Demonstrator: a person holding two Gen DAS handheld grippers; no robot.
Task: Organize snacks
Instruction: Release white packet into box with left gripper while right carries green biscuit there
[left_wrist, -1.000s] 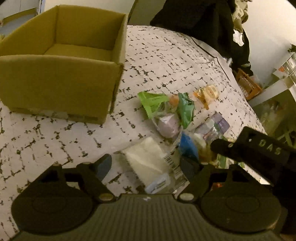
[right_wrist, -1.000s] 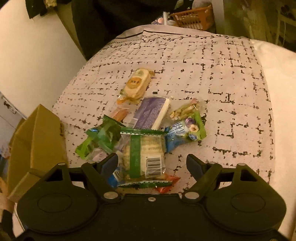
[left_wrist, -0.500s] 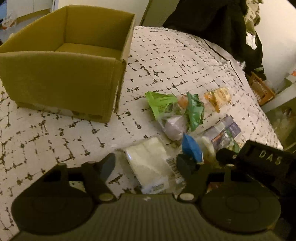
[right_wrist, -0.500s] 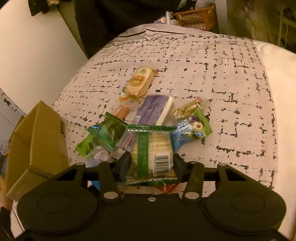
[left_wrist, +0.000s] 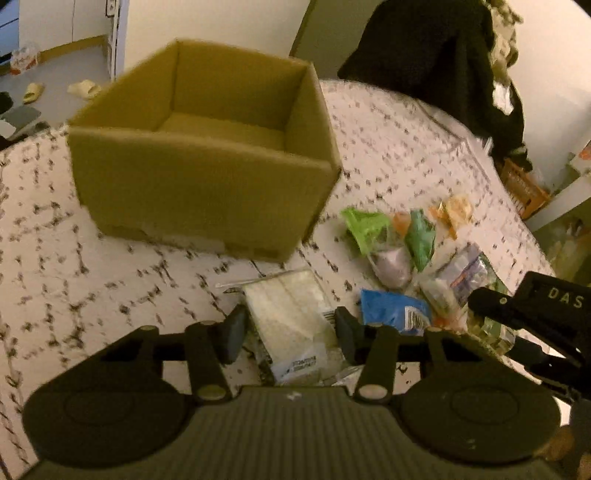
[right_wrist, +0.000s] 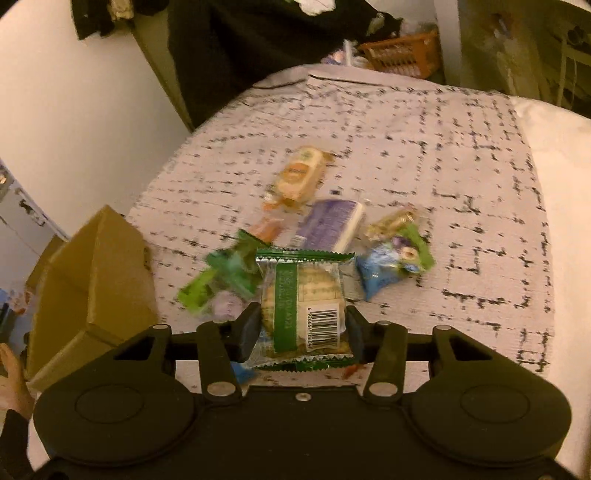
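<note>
My left gripper (left_wrist: 290, 330) is shut on a white clear-wrapped snack pack (left_wrist: 291, 321), held just above the patterned bedspread (left_wrist: 110, 280). My right gripper (right_wrist: 301, 332) is shut on a green-striped cracker pack (right_wrist: 304, 295) with a barcode, lifted above the pile. An open, empty cardboard box (left_wrist: 207, 158) sits ahead to the left; it also shows in the right wrist view (right_wrist: 92, 280). Several loose snacks remain in a pile: a green pack (left_wrist: 365, 225), a blue pack (left_wrist: 391, 310), a purple bar (right_wrist: 328, 223) and a yellow cake (right_wrist: 299, 175).
The right gripper's body (left_wrist: 535, 314) reaches in at the right of the left wrist view. Dark clothes (left_wrist: 436, 55) hang beyond the bed. An orange basket (right_wrist: 402, 55) stands on the floor past the far edge. A white pillow (right_wrist: 565, 184) lies at the right.
Both grippers closed on their packs and lifted them. The left gripper moved nearer the box with the white pack. The right gripper raised the cracker pack off the pile.
</note>
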